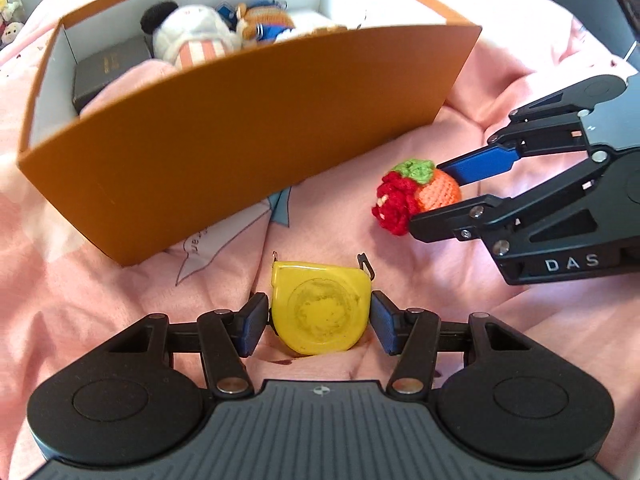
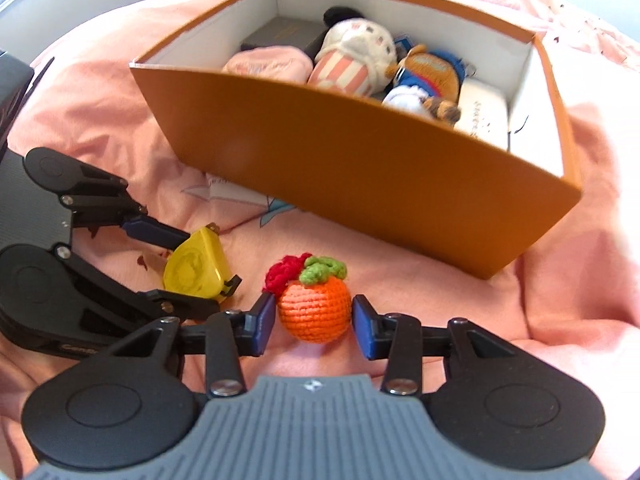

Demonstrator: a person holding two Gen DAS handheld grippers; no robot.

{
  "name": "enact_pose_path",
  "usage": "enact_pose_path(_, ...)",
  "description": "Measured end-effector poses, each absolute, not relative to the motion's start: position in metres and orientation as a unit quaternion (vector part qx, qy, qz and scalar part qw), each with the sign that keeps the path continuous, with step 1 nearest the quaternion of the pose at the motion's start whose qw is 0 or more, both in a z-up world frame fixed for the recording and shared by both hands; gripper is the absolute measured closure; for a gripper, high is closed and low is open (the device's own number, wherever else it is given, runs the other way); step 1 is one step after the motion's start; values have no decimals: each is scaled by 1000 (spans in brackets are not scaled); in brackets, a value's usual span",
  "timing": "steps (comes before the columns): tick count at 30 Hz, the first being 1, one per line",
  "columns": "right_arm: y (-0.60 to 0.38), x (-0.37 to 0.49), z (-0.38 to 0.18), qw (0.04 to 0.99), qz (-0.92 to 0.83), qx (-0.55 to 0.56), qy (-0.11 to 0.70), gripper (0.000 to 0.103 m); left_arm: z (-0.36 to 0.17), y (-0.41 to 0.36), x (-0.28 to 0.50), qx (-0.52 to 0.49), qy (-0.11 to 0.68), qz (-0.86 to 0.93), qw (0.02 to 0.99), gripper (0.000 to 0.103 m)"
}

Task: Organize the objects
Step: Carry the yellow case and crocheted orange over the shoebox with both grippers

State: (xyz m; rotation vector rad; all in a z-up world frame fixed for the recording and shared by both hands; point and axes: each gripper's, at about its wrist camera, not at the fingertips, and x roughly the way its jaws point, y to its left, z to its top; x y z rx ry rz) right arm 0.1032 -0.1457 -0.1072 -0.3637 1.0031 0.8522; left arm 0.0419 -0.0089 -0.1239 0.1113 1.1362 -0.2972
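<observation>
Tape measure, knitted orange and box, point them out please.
Tape measure [image 1: 320,312], left wrist view, round yellow face.
Knitted orange [image 2: 314,312], right wrist view, orange body.
Box [image 2: 360,168], right wrist view, near outer wall.

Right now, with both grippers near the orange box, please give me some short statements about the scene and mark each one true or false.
1. The yellow tape measure sits between the left gripper's fingers. True.
2. The crocheted orange fruit lies inside the orange box. False: it lies on the pink bedding, outside the box, between the right gripper's fingers.
3. The box is empty. False: plush toys lie in it.
4. The box has no lid on. True.
5. The fruit has a green crocheted top. True.
</observation>
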Motion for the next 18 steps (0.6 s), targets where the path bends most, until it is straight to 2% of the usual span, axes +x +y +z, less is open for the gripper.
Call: enact_pose_path(18, -171, 119, -13, 824, 415, -103, 372, 60, -29, -1, 68, -22, 428, -157, 890, 40)
